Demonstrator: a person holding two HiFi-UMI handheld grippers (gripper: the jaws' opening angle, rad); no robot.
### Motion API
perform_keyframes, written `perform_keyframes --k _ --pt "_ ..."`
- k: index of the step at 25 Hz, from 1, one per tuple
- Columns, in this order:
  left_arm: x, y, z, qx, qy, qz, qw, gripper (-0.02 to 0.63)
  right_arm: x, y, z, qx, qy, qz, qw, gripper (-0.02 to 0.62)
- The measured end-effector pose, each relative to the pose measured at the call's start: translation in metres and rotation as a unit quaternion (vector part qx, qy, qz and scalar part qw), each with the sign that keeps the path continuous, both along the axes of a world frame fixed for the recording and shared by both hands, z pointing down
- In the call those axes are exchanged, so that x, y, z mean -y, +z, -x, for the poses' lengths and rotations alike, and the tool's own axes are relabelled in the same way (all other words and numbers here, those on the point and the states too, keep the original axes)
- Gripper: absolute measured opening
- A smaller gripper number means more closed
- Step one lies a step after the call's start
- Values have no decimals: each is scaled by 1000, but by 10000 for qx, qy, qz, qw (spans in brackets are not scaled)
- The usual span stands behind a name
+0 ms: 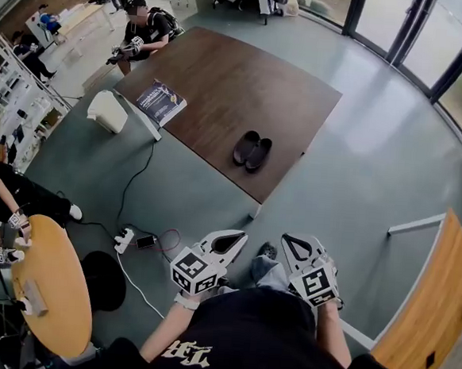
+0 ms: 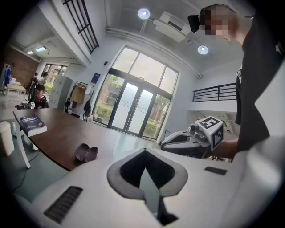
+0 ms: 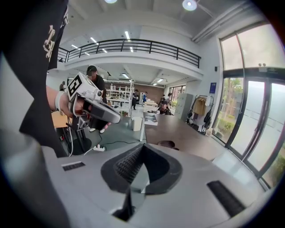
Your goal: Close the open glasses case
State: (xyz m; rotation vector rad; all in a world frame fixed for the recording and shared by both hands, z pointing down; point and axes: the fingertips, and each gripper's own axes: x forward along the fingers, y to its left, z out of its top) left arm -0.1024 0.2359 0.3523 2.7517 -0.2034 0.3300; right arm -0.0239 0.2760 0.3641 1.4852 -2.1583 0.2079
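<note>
Item: glasses case [image 1: 252, 151], dark, hinged, lying open on brown surface [image 1: 224, 68] near front edge, well apart from book [image 1: 161, 101]. Probably light, rigid shell, prone to sliding; best pushed at free half's rim. left tool [image 1: 241, 236], right tool [image 1: 286, 239]: tips together, empty, near body, far from case.

The case [image 1: 252, 150] is black on a dark brown table [image 1: 247, 77], the book [image 1: 161, 101] far left blue, the floor [image 1: 377, 151] grey-green, and the left gripper [image 1: 239, 237] and right gripper [image 1: 288, 241] white with black-and-white square markers.
</note>
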Motion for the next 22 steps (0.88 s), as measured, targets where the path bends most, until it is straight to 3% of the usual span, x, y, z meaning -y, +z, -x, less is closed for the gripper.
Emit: perform_keyframes --k 5,12,22 --pt "29 -2 -43 97 -16 -21 9999 5 27 -2 -63 -66 134 -40 9999 -12" --pt "50 3 -76 275 -124 47 9995 5 47 3 -140 -37 495 -27 9988 -12" --pt "69 7 -108 393 -336 32 9987 5 70 12 -173 69 361 -38 9993 -12"
